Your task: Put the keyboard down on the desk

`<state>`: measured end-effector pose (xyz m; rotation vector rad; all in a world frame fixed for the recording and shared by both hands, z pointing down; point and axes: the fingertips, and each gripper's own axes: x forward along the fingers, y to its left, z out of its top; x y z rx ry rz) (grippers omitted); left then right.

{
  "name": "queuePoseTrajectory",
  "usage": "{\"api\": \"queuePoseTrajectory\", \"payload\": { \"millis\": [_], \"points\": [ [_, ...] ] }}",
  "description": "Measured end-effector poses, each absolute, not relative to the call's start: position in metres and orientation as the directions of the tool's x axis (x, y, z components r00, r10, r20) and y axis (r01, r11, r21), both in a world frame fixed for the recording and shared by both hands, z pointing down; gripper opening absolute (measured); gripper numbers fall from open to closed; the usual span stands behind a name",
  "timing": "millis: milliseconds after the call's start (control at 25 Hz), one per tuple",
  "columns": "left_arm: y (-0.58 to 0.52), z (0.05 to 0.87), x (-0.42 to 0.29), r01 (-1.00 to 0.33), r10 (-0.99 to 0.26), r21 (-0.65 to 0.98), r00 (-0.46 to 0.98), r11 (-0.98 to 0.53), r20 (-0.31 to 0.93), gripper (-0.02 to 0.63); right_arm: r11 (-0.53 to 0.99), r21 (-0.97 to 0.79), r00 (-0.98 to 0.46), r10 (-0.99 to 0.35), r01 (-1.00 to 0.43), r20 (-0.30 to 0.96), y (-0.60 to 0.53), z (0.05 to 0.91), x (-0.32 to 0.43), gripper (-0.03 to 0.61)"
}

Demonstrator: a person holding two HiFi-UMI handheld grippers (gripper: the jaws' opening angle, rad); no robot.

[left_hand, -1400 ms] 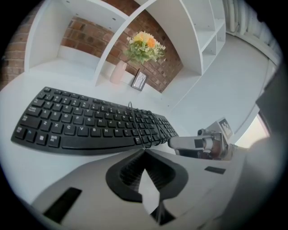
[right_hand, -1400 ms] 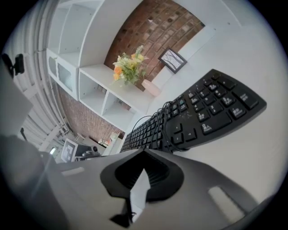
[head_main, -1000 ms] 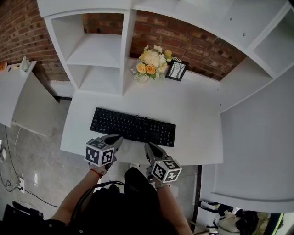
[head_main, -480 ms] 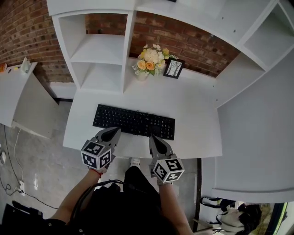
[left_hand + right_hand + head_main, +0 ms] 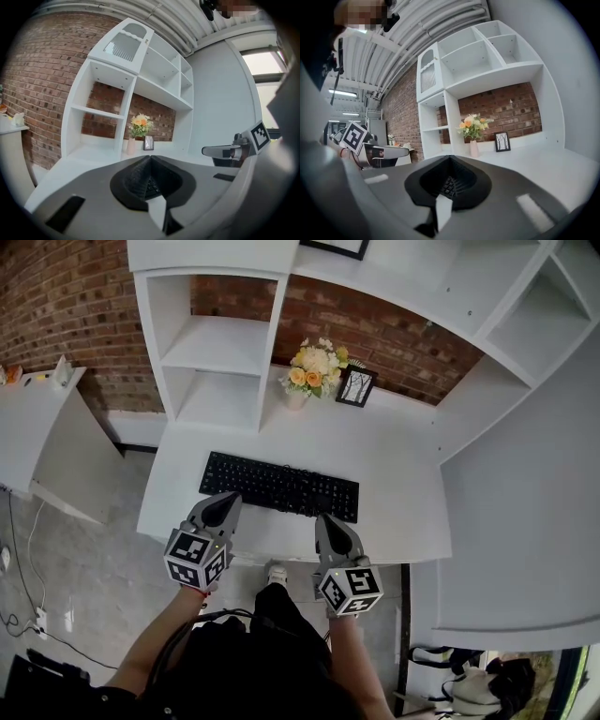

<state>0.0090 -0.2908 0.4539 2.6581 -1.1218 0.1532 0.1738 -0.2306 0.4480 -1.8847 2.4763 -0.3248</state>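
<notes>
A: Where did the keyboard (image 5: 279, 487) lie?

B: Flat on the desk (image 5: 398, 470), long side roughly along the front edge, its right end a little nearer that edge than its left. A bare strip of desk ran between its near side and the front edge.

A: How much room was around it?

B: To its right there was bare desk up to the white side panel. Behind it there was bare top as far as the flowers (image 5: 317, 367) and the frame (image 5: 356, 387), which stood by the brick wall, well apart from the keys. The shelves (image 5: 220, 343) stood behind its left end, with open desk between. The left end lay near the desk's left edge.

A: And the grippers?

B: Both hung over the front strip, pointing at the keyboard. The left gripper (image 5: 230, 497) had its tip at the near side, close to the left end. The right gripper (image 5: 325, 518) had its tip at the near side, towards the right end. From the head view I could not tell whether either tip touched the keyboard.

A: Were the fingers on anything?

B: No. In each gripper view the two fingers met, pressed together with nothing between them. Black keys showed only through the dark hollow behind the tips, lying below and ahead of the fingers, outside them. So the keyboard rested on the desk by itself, with both grippers closed and empty just in front of it.
</notes>
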Motion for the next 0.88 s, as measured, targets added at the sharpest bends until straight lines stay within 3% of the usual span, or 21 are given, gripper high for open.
{"api": "queuePoseTrajectory", "payload": {
  "millis": [880],
  "points": [
    [-0.254,0.419,-0.051,-0.749,-0.74,0.159,0.662,-0.644,0.121,0.002,0.217,-0.119,-0.223,-0.974,-0.969,0.043,-0.18,0.418,0.139,0.002]
  ]
}}
